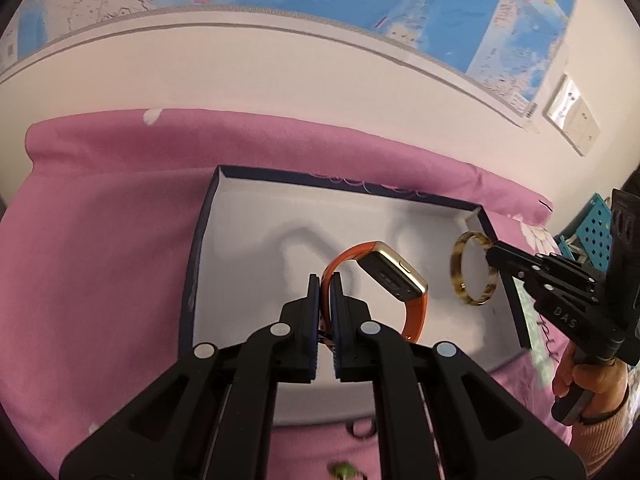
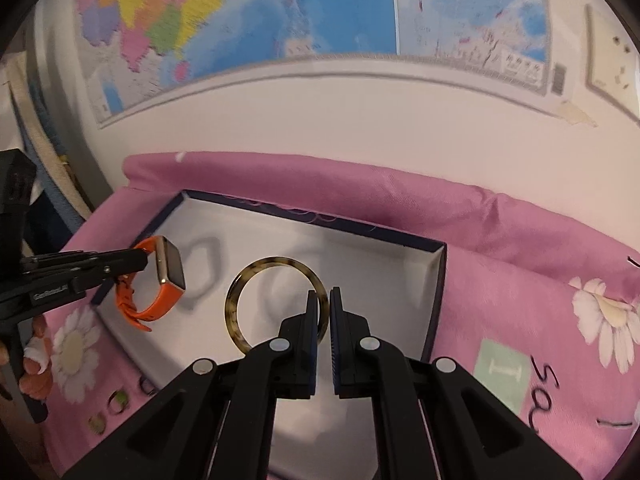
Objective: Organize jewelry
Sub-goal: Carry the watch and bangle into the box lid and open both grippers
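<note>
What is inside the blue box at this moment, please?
The box shows only its bare white floor with shadows. The watch and bangle hang above it, gripped. The grippers cover the near part.

"DAS" on right tool (image 1: 490,258)

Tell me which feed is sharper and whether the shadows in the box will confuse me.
Left wrist view: crisp on the orange watch and tortoiseshell bangle, soft shadows on the white box floor. Right wrist view: wall map smeared, small rings out of focus; both bend at the edges.
</note>
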`<state>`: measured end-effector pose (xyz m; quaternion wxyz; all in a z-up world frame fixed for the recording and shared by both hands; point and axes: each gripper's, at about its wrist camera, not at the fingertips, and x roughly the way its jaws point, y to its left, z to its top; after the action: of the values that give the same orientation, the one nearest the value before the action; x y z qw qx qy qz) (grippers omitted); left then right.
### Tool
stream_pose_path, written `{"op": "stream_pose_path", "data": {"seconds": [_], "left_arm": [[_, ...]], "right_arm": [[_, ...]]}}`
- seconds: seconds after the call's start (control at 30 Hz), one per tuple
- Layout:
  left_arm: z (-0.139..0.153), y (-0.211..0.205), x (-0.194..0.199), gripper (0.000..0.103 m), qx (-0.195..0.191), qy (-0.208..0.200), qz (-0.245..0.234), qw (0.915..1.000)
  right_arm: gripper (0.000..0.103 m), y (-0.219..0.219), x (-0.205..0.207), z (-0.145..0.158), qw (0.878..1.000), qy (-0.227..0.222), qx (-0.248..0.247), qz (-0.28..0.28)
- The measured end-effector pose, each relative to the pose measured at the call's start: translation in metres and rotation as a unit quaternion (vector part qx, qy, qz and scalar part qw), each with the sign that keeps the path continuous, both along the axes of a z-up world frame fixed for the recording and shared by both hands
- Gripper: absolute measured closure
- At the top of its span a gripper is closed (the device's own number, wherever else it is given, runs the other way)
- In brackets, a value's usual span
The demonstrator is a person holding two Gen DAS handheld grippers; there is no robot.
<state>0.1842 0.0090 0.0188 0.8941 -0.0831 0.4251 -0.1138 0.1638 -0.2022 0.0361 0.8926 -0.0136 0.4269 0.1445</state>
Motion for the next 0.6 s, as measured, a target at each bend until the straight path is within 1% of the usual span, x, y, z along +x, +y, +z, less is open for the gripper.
{"op": "stream_pose_path", "data": {"seconds": [0.23, 0.53, 0.6], "left_arm": [[-0.014, -0.012, 0.036, 0.097, 0.017, 0.024, 0.010, 0.9995], [-0.024, -0.022, 0.059, 0.097, 0.036, 0.047, 0.016, 0.9981], [-0.026, -0.026, 0.065, 0.097, 0.040, 0.060, 0.020, 0.9972]], "right_arm": [[0.099, 0.007, 0.034, -0.018, 0.999, 0.028, -0.023, -0.006], [0.099, 0.019, 0.061, -0.022, 0.997, 0.048, -0.060, -0.005], [0.099, 0.019, 0.066, -0.024, 0.997, 0.051, -0.064, -0.007]]}}
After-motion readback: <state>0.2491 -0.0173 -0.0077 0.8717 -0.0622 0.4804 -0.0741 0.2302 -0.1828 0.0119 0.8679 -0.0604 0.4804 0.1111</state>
